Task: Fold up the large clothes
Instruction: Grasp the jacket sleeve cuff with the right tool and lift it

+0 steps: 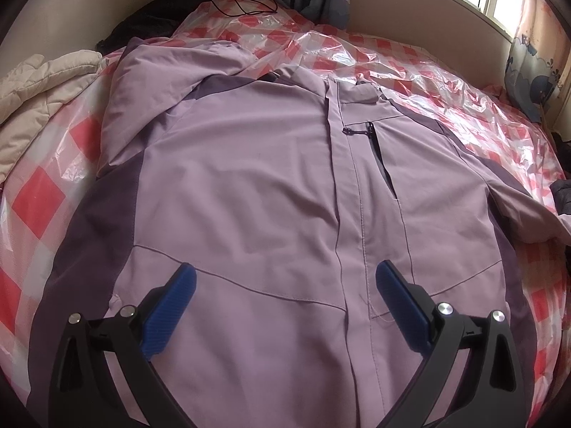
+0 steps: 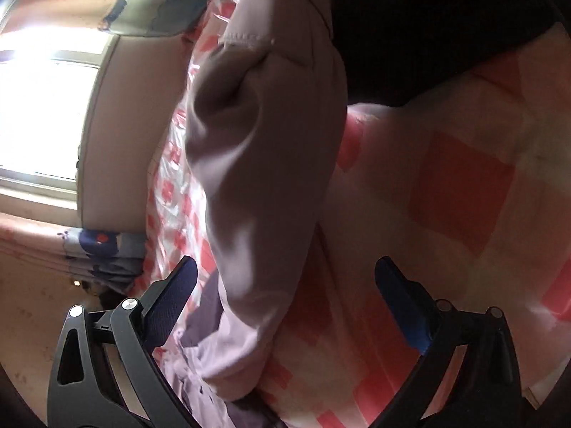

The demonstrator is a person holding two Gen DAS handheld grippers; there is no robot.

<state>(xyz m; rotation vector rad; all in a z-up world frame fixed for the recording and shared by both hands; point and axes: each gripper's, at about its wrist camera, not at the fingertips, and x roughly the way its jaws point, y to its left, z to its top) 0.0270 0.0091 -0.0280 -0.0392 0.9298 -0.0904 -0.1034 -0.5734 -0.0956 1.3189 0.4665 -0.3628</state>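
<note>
A large lilac jacket point(image 1: 257, 185) with darker purple side panels lies front-up on the bed, zip closed, collar at the far end. My left gripper point(image 1: 285, 278) hovers open above its lower front, blue pads either side of the zip line, nothing between them. In the right wrist view the jacket's sleeve point(image 2: 264, 164) runs away from the camera, its cuff at the far end. My right gripper point(image 2: 285, 278) is open, its fingers spread on either side of the sleeve without closing on it.
The bed carries a red-and-white checked sheet under clear plastic point(image 1: 410, 60). A beige quilt point(image 1: 39, 85) lies at the left edge, dark clothes point(image 1: 150, 10) and a black cable at the far end. A window point(image 2: 39, 114) and patterned curtain point(image 1: 535, 67) border the bed.
</note>
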